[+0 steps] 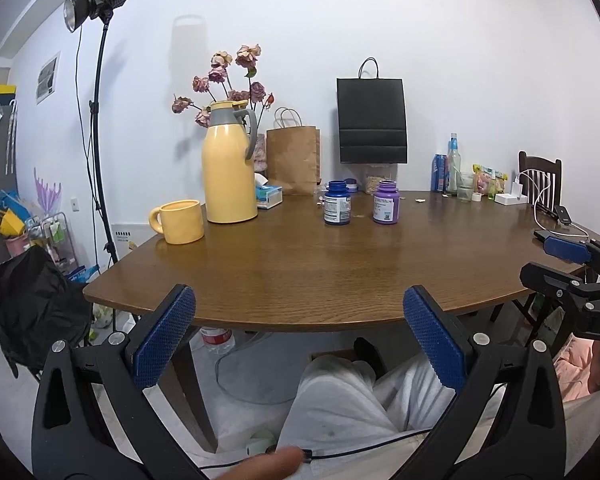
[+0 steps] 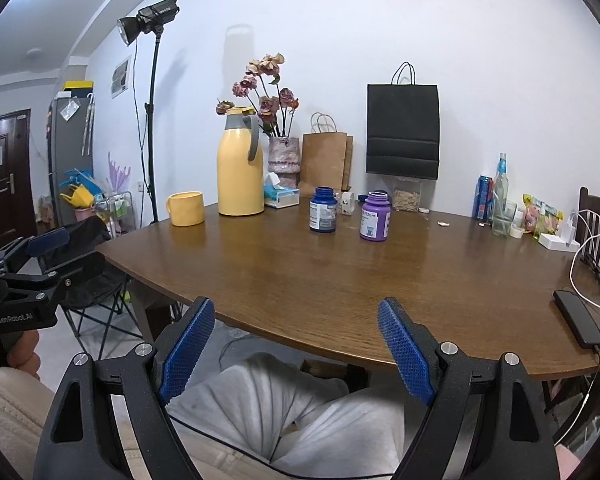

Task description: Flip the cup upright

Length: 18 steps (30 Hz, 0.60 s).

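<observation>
Distance decides it: the squat yellow ceramic mug (image 1: pixel 178 222) sits far-left on the brown wooden table (image 1: pixel 320 272), nearer the empty, wide-open left gripper (image 1: pixel 300 334) than the equally open right gripper (image 2: pixel 296 346).

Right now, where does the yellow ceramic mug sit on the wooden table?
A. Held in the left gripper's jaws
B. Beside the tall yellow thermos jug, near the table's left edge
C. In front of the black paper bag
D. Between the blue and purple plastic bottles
B: the yellow ceramic mug sits on the wooden table beside the tall yellow thermos jug, apart from both open grippers.
</observation>
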{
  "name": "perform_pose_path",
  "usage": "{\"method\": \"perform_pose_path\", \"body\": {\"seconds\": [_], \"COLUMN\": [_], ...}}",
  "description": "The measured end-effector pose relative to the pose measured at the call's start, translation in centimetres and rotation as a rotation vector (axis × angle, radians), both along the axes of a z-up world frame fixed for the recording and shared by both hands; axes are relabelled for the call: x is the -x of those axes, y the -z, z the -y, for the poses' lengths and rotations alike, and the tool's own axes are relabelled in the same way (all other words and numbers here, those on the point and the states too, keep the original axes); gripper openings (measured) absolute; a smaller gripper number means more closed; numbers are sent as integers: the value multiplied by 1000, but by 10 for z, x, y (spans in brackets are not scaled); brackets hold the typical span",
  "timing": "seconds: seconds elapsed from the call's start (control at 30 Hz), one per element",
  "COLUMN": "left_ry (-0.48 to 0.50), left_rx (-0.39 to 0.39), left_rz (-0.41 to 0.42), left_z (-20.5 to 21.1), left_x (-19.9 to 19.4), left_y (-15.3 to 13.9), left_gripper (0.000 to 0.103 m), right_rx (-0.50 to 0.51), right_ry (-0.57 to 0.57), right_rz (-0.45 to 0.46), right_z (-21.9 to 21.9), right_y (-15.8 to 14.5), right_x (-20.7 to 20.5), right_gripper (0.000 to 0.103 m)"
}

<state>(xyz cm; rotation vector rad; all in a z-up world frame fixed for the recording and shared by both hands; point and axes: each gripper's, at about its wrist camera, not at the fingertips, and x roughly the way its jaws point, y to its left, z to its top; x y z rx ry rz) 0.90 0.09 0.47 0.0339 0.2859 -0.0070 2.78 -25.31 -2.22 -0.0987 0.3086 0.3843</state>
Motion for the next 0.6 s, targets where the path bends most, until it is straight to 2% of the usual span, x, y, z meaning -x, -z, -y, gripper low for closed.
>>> {"method": "perform_pose_path", "body": {"seconds": [0.6], "left_ry": [19], "left_rx": [-3], "left_rz": [-8], "left_z": [5], "left_x": [0], "left_y": [-1], "left_gripper": [103], "right_rx": [-4], "right_ry": [7], "right_rz": [-15], "right_z": [0], "right_y": [4], "right_x": [0], "right_gripper": [88]}}
